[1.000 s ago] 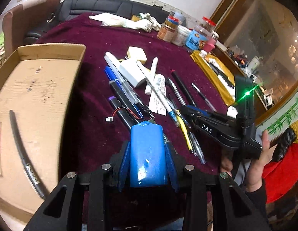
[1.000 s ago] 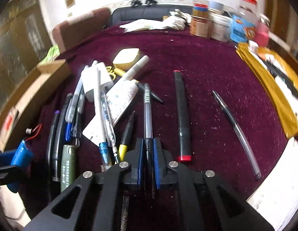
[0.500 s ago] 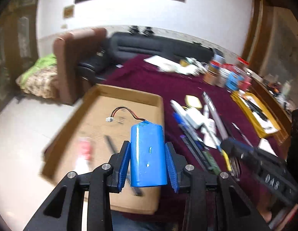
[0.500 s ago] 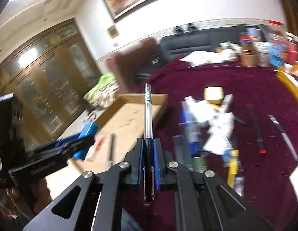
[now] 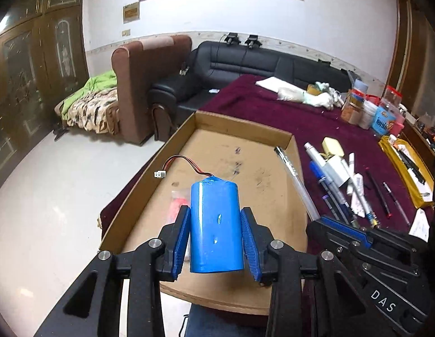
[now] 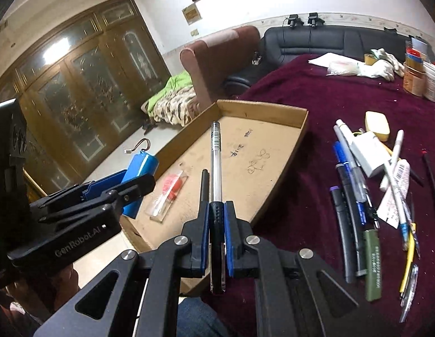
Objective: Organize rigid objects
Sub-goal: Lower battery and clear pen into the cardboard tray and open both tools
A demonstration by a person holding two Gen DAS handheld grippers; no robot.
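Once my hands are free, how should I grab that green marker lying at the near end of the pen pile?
Take the green marker across the middle of its barrel, coming straight down from above with the fingers either side of its width. It lies flat on the maroon cloth, long axis running roughly away from you. A black pen sits close on its left, so that finger has little room.

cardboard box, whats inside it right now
Inside the cardboard box: a black pen and a red-and-clear packet. The grippers hide its near end.
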